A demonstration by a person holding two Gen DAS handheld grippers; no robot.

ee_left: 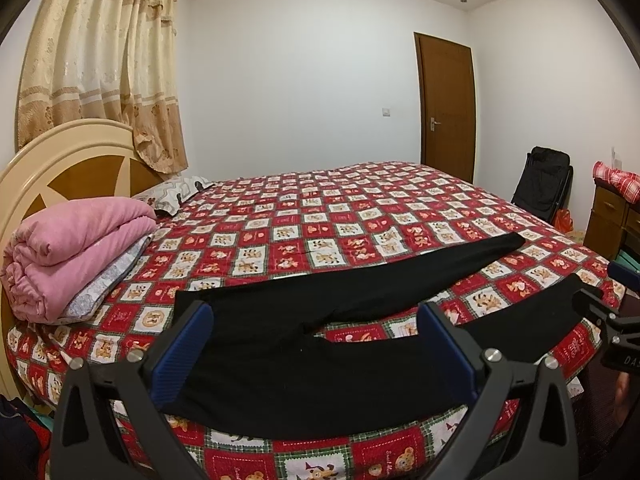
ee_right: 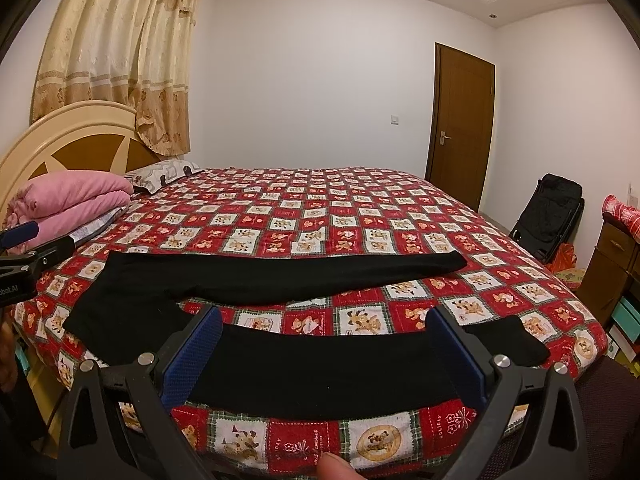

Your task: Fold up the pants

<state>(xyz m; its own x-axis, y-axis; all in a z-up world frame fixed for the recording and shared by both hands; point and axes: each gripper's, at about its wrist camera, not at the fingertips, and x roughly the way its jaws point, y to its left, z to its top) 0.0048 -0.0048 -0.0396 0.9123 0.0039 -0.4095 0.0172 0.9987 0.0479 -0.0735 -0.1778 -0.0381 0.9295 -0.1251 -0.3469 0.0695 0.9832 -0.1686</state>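
Both claws released, left gripper [ee_left: 316, 316], right gripper [ee_right: 324, 320], black pants [ee_right: 280, 276] flat, legs splayed, patchwork bedspread [ee_right: 360, 220].

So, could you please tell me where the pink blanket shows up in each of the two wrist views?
Left wrist view: the pink blanket lies folded at the left edge, large, against the headboard.
Right wrist view: the pink blanket sits at the left edge, smaller and higher.
Shared landmark: the brown door, right of centre in both.
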